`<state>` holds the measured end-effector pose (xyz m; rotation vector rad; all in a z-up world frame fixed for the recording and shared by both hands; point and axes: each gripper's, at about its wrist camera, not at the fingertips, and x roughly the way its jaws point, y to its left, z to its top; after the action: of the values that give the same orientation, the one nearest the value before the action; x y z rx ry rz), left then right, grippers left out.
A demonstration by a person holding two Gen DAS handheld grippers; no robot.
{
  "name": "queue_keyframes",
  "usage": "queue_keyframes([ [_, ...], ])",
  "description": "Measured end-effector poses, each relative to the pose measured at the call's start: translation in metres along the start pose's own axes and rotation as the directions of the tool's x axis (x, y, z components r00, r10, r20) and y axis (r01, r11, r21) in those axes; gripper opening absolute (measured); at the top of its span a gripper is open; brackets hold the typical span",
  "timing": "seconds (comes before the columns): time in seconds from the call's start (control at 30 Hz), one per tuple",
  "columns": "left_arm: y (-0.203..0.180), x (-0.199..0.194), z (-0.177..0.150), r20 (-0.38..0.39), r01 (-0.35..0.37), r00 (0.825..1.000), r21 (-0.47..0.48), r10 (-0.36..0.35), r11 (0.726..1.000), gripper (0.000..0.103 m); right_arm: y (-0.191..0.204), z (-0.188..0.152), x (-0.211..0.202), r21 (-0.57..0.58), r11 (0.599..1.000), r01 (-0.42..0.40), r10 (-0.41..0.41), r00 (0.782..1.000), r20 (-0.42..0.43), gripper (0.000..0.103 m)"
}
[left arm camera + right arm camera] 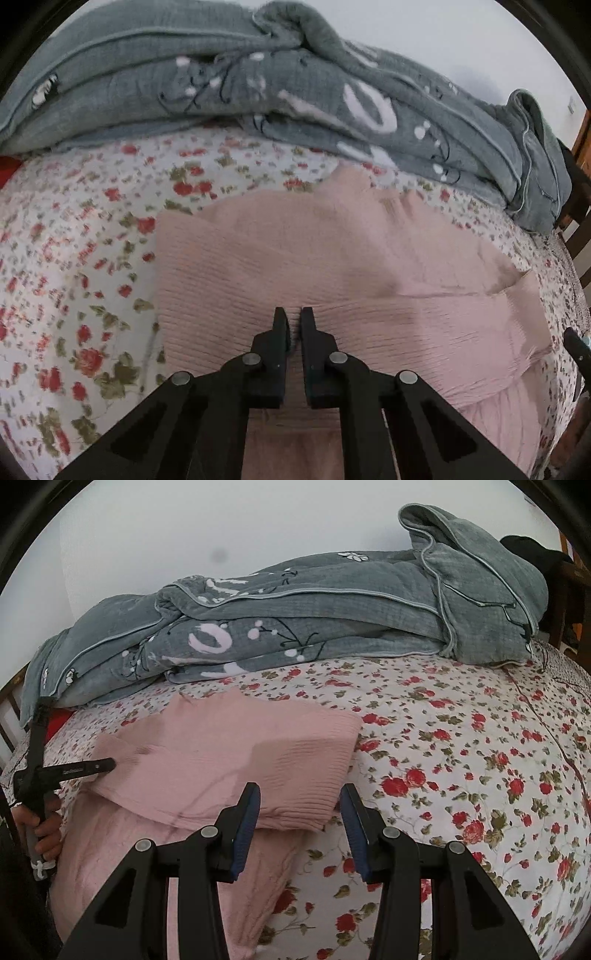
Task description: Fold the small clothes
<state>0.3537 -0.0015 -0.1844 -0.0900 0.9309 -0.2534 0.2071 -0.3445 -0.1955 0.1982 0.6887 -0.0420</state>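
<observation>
A pink ribbed knit garment (pixel 295 251) (pixel 240 753) lies folded on the floral bedsheet, over a softer pink layer (pixel 122 853) that sticks out below it. My left gripper (pixel 294 318) is down on the garment's near part with its black fingers shut, and the ribs pucker toward the tips where they pinch the fabric. In the right wrist view this left gripper (pixel 110 763) meets the garment's left edge, with a person's hand (pixel 44 830) on its handle. My right gripper (pixel 300 792) stands open with its blue pads on either side of the garment's near right corner, not pressing it.
A grey quilt (pixel 221 92) (pixel 295 627) with white flower prints is heaped along the back of the bed against a white wall. The floral bedsheet (pixel 74 258) (pixel 461 775) spreads around the garment. Dark wooden furniture (pixel 580 221) stands past the bed's right edge.
</observation>
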Motion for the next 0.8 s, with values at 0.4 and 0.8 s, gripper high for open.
queue_keyframes([
  [0.4, 0.038, -0.022, 0.035, 0.11, -0.062, 0.992, -0.055, 0.067, 0.997, 0.007, 0.011, 0.016, 0.02, -0.034, 0.999, 0.003, -0.003, 1.0, 0.003, 0.044],
  [0.8, 0.056, -0.005, 0.012, 0.032, -0.093, 0.995, -0.08, 0.096, 0.992, 0.042, 0.016, 0.018, 0.053, -0.042, 0.998, 0.039, -0.041, 0.998, -0.051, 0.045],
])
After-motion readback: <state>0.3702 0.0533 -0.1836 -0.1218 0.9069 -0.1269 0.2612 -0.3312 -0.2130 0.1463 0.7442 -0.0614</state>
